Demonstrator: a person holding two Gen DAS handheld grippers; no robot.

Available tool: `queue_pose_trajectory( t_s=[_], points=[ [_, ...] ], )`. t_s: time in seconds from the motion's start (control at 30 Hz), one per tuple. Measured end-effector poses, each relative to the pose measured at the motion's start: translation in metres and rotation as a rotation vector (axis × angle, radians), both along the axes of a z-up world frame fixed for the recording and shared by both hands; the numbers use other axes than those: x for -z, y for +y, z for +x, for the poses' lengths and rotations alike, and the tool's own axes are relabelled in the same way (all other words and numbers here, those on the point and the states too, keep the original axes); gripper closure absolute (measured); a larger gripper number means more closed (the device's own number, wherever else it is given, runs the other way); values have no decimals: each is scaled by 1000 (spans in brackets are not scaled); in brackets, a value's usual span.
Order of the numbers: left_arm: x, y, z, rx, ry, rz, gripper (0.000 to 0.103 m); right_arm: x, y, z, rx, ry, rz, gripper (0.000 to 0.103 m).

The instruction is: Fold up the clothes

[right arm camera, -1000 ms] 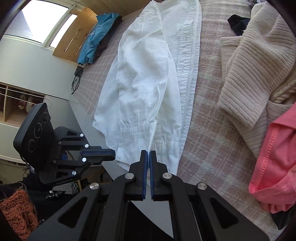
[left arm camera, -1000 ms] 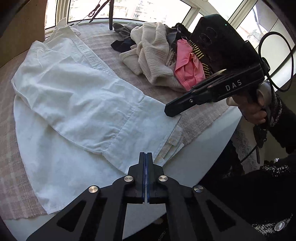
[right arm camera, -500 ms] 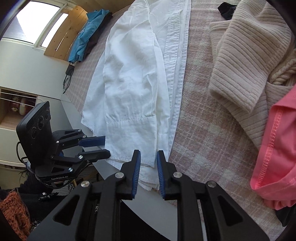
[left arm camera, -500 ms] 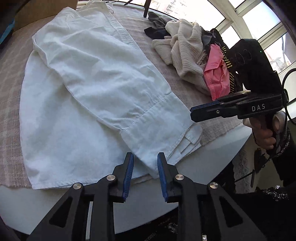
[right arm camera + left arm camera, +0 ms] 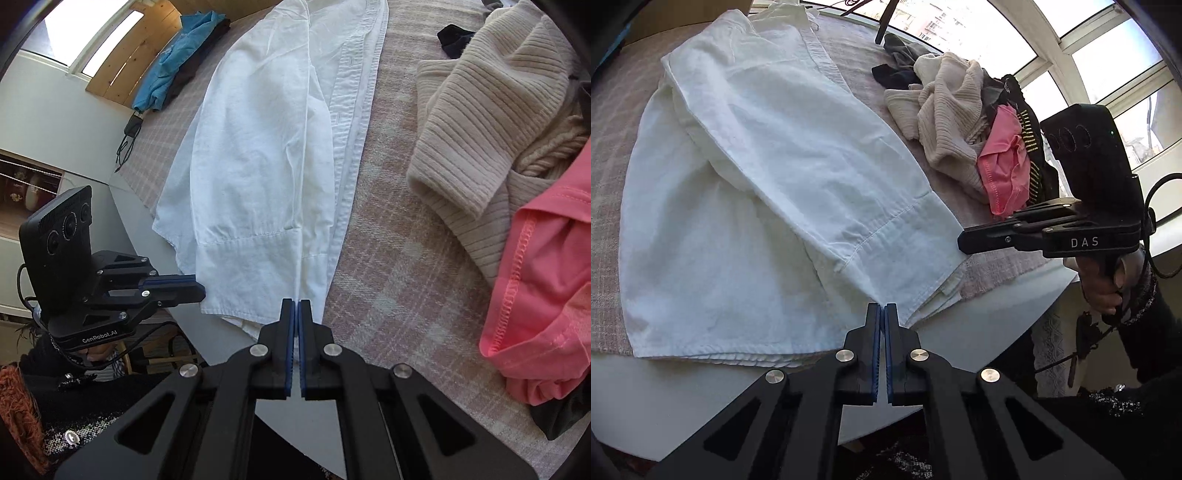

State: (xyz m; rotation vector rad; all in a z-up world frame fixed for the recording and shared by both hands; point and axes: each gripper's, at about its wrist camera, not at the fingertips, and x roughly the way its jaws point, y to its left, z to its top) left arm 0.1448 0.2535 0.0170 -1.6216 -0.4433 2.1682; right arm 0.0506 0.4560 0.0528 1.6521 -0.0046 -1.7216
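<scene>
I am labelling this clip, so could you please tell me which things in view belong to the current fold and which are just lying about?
In the job:
white shirt
left gripper
right gripper

Lying about:
beige sweater
pink garment
blue garment
black cable

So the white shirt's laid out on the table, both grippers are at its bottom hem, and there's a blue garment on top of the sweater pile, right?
Not quite: the garment on the beige sweater pile is pink, as the left wrist view shows. The white shirt and both grippers, left and right, are as you say.
</scene>
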Motion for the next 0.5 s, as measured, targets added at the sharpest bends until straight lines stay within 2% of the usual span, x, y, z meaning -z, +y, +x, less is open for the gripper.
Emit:
queue_pose_trajectory(
  t_s=[0.07,0.13,0.2,0.3,0.4,0.5],
  points=[
    [7,-3,-1,-5,-28,2,102,1,-3,0,-16,16,34,100],
    [-6,-11,2,-7,-14,4,100,-15,-3,-1,-10,70,16,99],
    [-26,-18,4,5,34,-30,100,-33,-3,-4,0,127,-32,95],
    [-44,-32,-26,22,88,-102,100,-49,-13,-20,29,162,-134,90],
    [-58,-45,-62,37,140,-176,100,-43,-34,-45,66,182,-155,90],
    [-58,-59,-104,41,175,-229,99,-12,-52,-67,99,101,-103,90]
  ],
)
